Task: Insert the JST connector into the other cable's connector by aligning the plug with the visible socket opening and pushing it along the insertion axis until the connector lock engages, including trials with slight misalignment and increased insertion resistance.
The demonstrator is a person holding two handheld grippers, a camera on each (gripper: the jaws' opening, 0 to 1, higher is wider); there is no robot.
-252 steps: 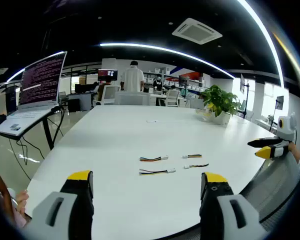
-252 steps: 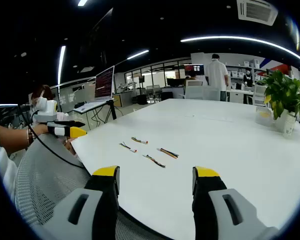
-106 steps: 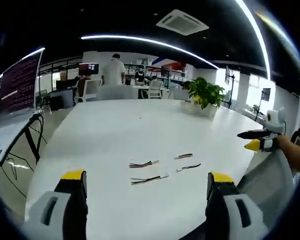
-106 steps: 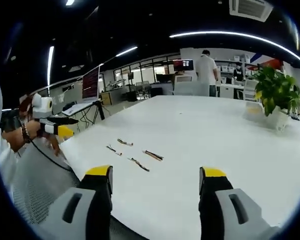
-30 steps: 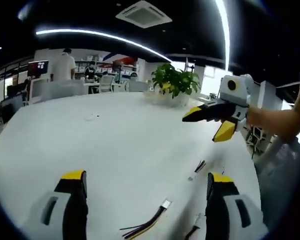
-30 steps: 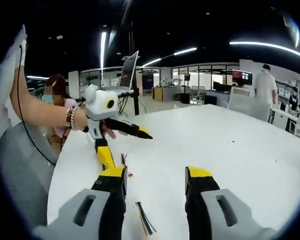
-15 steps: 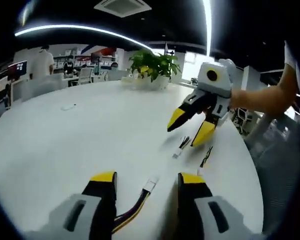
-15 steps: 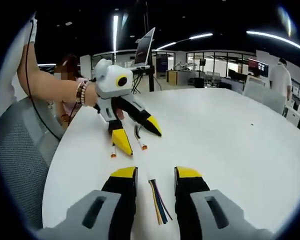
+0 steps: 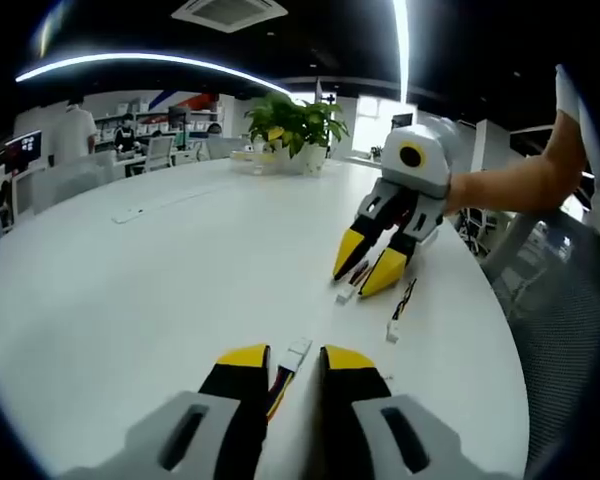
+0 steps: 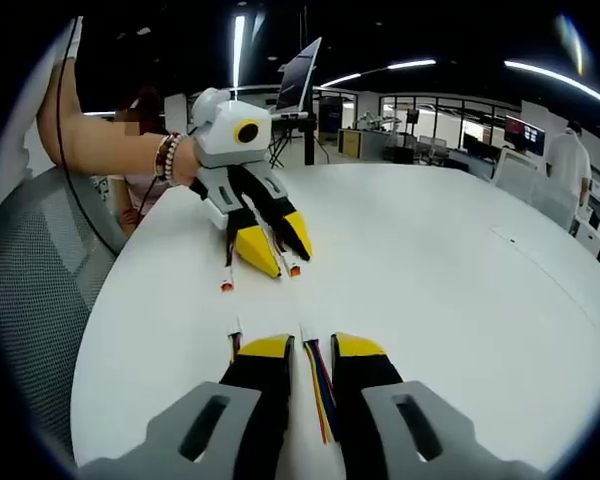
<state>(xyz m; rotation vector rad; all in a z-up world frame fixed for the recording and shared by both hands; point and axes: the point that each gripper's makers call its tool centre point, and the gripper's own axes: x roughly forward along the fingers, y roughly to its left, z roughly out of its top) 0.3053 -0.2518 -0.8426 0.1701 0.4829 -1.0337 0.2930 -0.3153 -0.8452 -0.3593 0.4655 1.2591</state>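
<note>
My left gripper [image 9: 295,360] is low over the white table [image 9: 130,290], its yellow-tipped jaws drawn close around a multi-coloured cable [image 9: 278,385]. That cable's white JST connector [image 9: 298,350] pokes out ahead, and a thin gap shows on each side of the cable. My right gripper [image 10: 312,350] likewise straddles a coloured cable [image 10: 320,390] with a white connector [image 10: 306,333], narrow gaps showing. Each gripper faces the other: the right gripper [image 9: 368,262] stands over a dark cable [image 9: 356,274], and the left gripper [image 10: 278,247] over a thin cable [image 10: 283,258].
A loose cable [image 9: 400,308] lies beside the right gripper, near the table edge. Two short cables [image 10: 227,272] [image 10: 234,332] lie to the left in the right gripper view. A potted plant [image 9: 292,128] stands far back. A person's forearm [image 10: 110,155] holds the left gripper. A mesh chair [image 10: 25,300] borders the table.
Both pairs of jaws have narrowed around their cables over the last second. The two grippers have come lower and closer to each other.
</note>
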